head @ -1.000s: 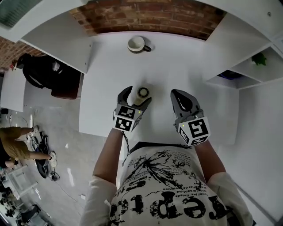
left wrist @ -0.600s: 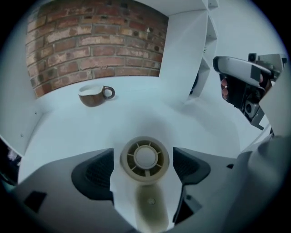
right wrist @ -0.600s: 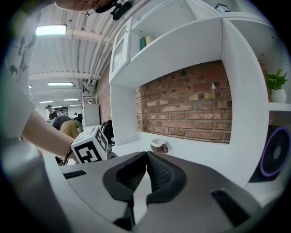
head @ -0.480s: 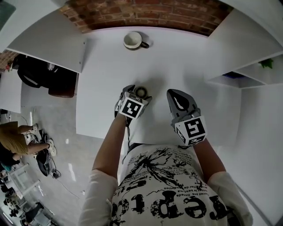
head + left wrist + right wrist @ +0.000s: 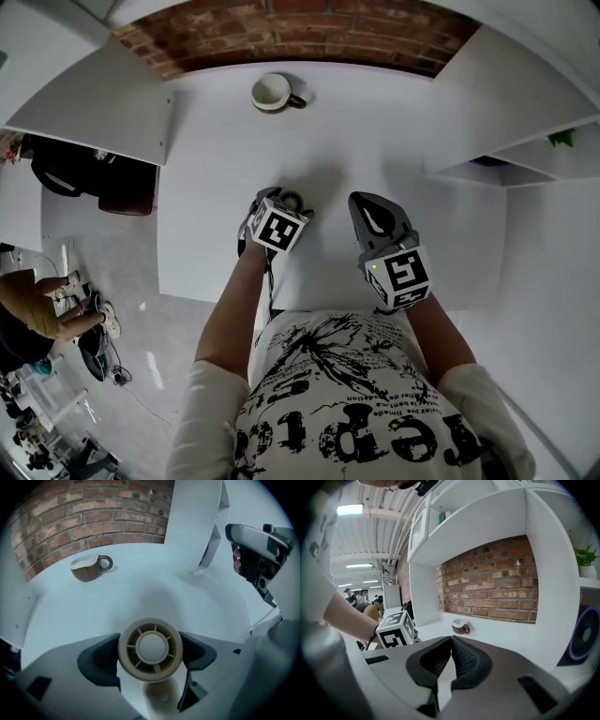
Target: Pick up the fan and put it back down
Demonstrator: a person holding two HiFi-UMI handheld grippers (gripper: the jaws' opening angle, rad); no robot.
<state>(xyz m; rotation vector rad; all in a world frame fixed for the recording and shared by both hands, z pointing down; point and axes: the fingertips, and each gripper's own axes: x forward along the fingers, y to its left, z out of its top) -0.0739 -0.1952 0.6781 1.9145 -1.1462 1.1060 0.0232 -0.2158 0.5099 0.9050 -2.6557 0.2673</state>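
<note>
The person wears a white T-shirt (image 5: 356,412) printed with black lettering and a splashy black graphic, with loose white sleeves (image 5: 208,412). The left gripper (image 5: 283,202) and right gripper (image 5: 367,204) have smooth grey shells with dark ribbed pads (image 5: 465,658) lining the jaws, and each carries a white cube (image 5: 401,275) bearing black square markers. A thin dark cable (image 5: 268,298) runs from the left one.

Bright, even light lay on the white surface (image 5: 375,131); shadows were soft, edges fisheye-bent, corners vignetted dark.
</note>
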